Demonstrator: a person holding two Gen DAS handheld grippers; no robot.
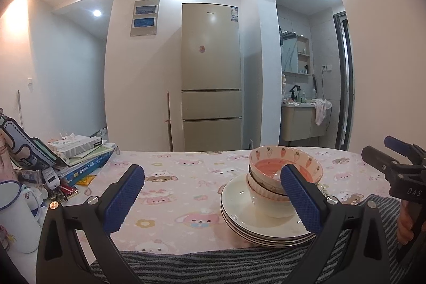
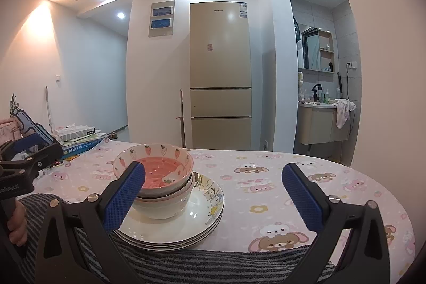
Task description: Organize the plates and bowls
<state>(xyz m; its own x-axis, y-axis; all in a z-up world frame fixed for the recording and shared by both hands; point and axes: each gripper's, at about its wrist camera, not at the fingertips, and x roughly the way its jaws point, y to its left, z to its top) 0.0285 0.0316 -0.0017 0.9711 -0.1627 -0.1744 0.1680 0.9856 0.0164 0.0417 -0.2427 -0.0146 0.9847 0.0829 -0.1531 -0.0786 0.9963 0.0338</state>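
Note:
A stack of white plates (image 1: 239,214) (image 2: 191,225) sits near the table's front edge. On it stand nested bowls (image 1: 266,201) (image 2: 165,206); the top bowl (image 1: 266,164) (image 2: 165,164) is pink inside with strawberry and carrot prints. My left gripper (image 1: 213,198) is open and empty, left of the stack, its right finger in front of the bowls. My right gripper (image 2: 213,196) is open and empty, right of the stack, its left finger in front of the bowls. Each gripper shows at the other view's edge.
The table has a pink cartoon tablecloth (image 1: 181,177) and a striped grey cloth (image 1: 199,265) along the front edge. Books and boxes (image 1: 80,153) and a white mug (image 1: 13,214) crowd the left side. A fridge (image 1: 211,76) stands behind.

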